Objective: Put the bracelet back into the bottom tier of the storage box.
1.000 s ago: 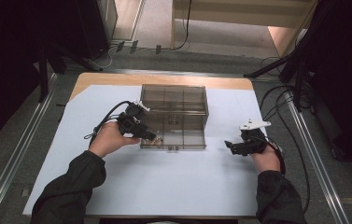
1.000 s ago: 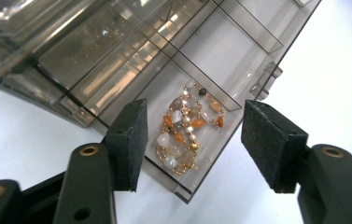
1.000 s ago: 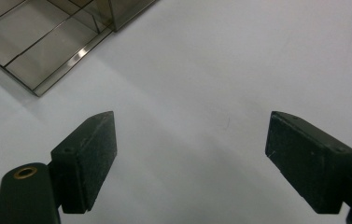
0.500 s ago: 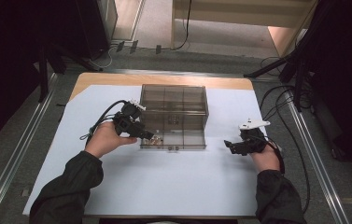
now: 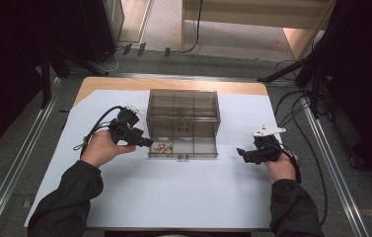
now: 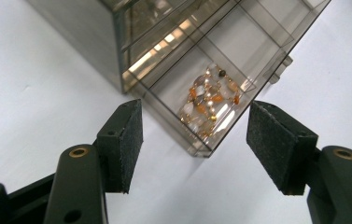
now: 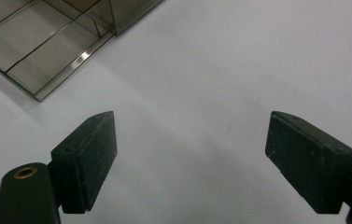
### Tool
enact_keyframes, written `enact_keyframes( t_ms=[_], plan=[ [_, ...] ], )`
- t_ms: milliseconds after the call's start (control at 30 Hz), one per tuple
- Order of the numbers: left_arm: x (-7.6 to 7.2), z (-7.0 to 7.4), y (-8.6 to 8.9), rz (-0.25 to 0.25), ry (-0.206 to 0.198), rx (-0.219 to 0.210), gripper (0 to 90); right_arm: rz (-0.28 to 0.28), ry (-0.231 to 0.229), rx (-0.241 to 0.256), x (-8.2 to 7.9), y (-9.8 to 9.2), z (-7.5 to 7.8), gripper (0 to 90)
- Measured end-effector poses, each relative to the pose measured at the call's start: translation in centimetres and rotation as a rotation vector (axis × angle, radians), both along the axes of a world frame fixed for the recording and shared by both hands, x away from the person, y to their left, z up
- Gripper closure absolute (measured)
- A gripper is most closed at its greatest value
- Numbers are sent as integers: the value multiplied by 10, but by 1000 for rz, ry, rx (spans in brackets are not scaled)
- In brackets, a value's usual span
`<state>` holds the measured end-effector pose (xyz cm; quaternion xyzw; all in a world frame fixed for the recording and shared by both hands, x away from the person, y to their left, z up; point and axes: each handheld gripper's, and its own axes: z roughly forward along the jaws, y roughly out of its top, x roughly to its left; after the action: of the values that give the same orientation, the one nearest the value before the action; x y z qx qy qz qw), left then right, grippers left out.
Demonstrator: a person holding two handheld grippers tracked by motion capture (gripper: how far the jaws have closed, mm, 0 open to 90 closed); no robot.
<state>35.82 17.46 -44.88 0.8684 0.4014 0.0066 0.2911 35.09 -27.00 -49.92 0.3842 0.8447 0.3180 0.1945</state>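
A smoky clear plastic drawer box (image 5: 183, 113) stands mid-table with its bottom drawer (image 5: 182, 148) pulled out toward me. A beaded bracelet (image 5: 162, 147) of orange and pearl beads lies in the drawer's left compartment (image 6: 208, 95). My left gripper (image 5: 146, 143) is open just left of that drawer corner, its pads (image 6: 129, 142) wide apart and empty, the drawer corner (image 6: 201, 151) just ahead. My right gripper (image 5: 241, 153) is open and empty over bare white table, right of the drawer (image 7: 47, 51).
A white sheet (image 5: 183, 192) covers the wooden table, whose far edge (image 5: 173, 85) shows behind the box. Cables trail from both grippers over the table sides. Two small knobs (image 5: 183, 156) stick out of the drawer front.
My left gripper has drawn back to the left and slightly toward me, away from the drawer front. The right gripper has stayed put.
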Motion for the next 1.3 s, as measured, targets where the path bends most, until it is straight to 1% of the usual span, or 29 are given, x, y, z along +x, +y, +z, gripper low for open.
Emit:
enact_keyframes(
  t_ms=[67,167,233,267,333,500,567,600,667,733,833,900,933,967,1033,1100,1133,1200,1300],
  plan=[
    [-1,1,3,3,2,3,376,1,-1,1,0,0,0,175],
    [-3,2,9,20,1,8,376,1,0,2,1,1,0,175],
    [-5,1,15,33,-5,-17,378,4,2,1,1,1,0,174],
    [-6,0,17,46,2,-27,379,5,1,1,2,1,0,175],
    [-7,-1,21,52,0,-16,379,7,0,1,2,2,0,175],
    [-12,-3,29,81,0,-24,378,7,1,3,3,3,0,175],
    [-14,-3,32,90,-1,-1,373,9,2,3,4,3,0,174],
    [-15,-3,34,94,-3,0,373,8,1,5,4,4,0,175],
    [-18,-5,36,126,-21,2,371,7,2,7,5,4,1,175],
    [-20,-6,39,128,-18,10,369,6,1,3,5,5,1,175],
    [-22,-8,42,145,-15,-1,369,13,-1,-1,6,5,1,175],
    [-23,-9,45,164,-26,3,369,10,-1,0,6,6,1,175],
    [-24,-9,46,164,-34,4,367,11,0,-1,6,7,1,175],
    [-25,-10,48,165,-45,11,376,12,0,-2,7,7,1,175],
    [-28,-12,51,189,-76,20,377,17,-2,-3,7,7,1,175],
    [-29,-14,54,219,-79,11,370,16,0,-3,8,8,0,174],
    [-29,-16,58,234,-73,2,363,17,0,-2,8,9,0,175],
    [-28,-20,64,247,-74,-11,332,20,1,-6,8,9,0,174],
    [-26,-22,69,262,-84,-1,304,24,1,-7,8,10,0,175]
  ],
)
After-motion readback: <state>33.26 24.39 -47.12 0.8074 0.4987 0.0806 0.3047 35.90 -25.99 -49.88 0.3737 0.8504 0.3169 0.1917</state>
